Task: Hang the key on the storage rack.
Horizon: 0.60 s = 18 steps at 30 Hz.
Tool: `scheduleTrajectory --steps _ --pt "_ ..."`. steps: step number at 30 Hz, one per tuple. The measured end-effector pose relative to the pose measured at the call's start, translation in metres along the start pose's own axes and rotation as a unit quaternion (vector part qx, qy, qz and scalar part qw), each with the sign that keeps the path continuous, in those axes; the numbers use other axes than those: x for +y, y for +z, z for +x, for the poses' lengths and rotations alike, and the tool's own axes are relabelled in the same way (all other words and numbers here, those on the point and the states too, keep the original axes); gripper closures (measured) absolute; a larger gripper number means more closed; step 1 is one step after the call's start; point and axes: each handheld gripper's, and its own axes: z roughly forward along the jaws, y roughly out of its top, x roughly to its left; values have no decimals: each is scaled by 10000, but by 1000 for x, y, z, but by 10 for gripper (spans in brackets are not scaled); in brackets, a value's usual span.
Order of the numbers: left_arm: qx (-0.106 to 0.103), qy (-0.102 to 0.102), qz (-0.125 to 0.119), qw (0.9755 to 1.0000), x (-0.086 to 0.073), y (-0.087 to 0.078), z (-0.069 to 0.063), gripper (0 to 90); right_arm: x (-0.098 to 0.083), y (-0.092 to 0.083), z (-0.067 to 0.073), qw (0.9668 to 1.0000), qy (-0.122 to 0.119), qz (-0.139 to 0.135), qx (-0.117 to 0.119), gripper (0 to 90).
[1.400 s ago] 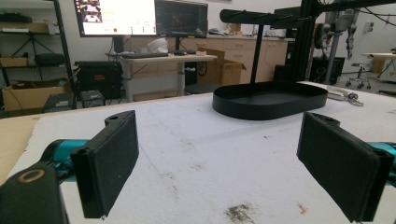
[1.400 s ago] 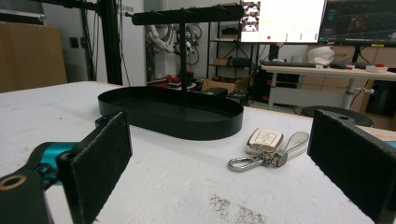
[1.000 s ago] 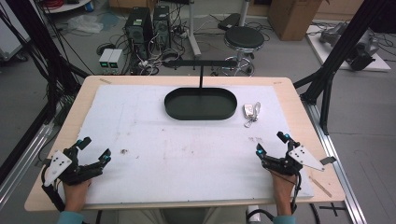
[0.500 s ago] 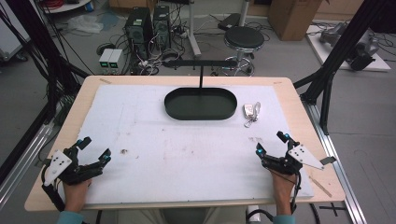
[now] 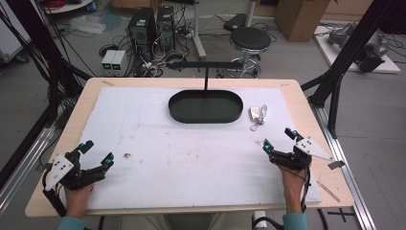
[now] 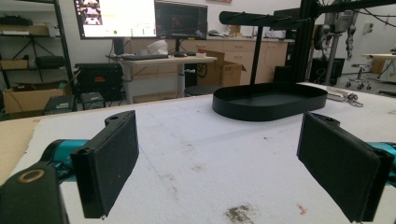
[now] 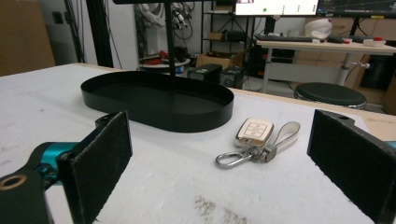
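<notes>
A white key fob with a metal clip lies on the white mat, just right of a black oval tray that carries a T-shaped stand. My right gripper rests at the mat's front right, open and empty, its jaws pointing toward the fob. My left gripper rests at the front left, open and empty, facing the tray from afar.
The wooden table sits under the white mat. A small dark smudge marks the mat near the left gripper. A stool, computer cases and black frame posts stand beyond the table.
</notes>
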Motion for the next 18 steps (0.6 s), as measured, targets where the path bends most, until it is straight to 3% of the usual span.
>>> scheduleTrajectory --steps 7,18 --pt "-3 -4 -7 10000 0 0 0 132 35 19 -10 9989 -42 469 -72 59" --pt "-3 3 -11 10000 0 0 0 132 68 49 -30 9949 -6 1007 -105 59"
